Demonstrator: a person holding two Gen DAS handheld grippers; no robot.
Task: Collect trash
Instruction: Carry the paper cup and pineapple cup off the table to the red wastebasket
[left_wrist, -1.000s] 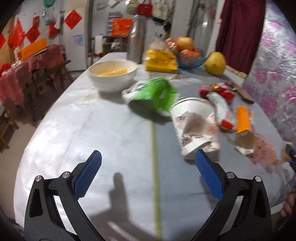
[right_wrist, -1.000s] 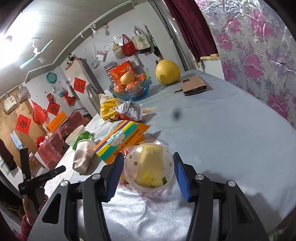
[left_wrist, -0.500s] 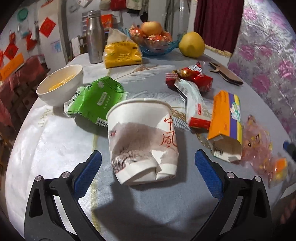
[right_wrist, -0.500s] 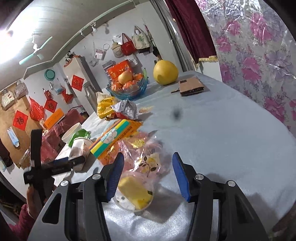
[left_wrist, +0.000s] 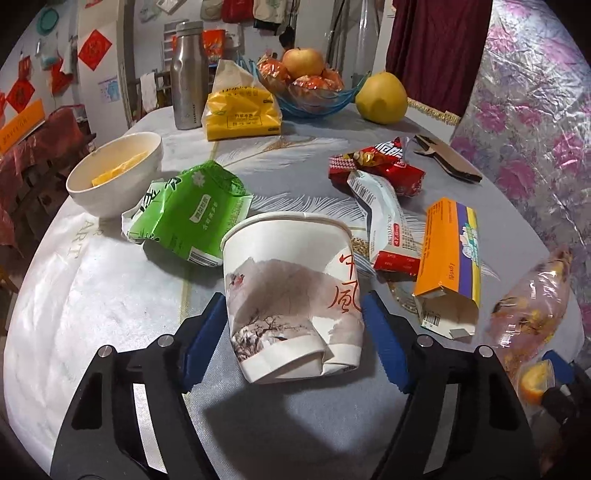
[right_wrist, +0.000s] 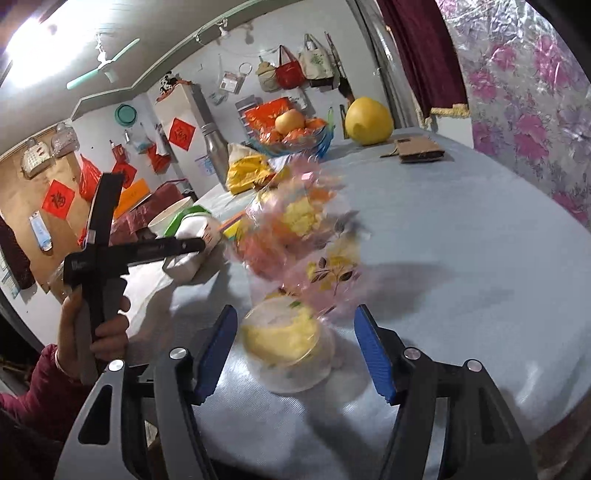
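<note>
**Near the front edge of the tabletop: a dented paper cup between closing jaws**

Near the front edge of the tabletop (left_wrist: 92, 295), the paper cup (left_wrist: 291, 295) lies on its side, its open mouth turned toward the far edge and its base toward the left gripper (left_wrist: 293, 332). The jaws of this gripper are closing, with the cup between them. The blue pads are just beside the cup wall on both sides, but I cannot see them press it in yet.

The cup looks light and empty. Its wall is thin paper and already has a dent and a fold close to the base, so it will probably crush easily and may slip out if squeezed on the soft middle. In my judgement the rolled rim and the base ring are the stiffer places, so a gentle hold near the base is safer.

At the right edge of the tabletop, the right gripper (right_wrist: 295, 347) has its jaws opening. A clear plastic container (right_wrist: 291, 347) with something yellow inside sits between them, not touched by the pads. Behind it is a thin pink plastic bag (right_wrist: 306, 236), blurred in the right wrist view; it is surely soft and slippery.

More trash lies near the cup: a green packet (left_wrist: 188, 214), a red wrapper (left_wrist: 384, 166) and an orange box (left_wrist: 450, 254).
</note>
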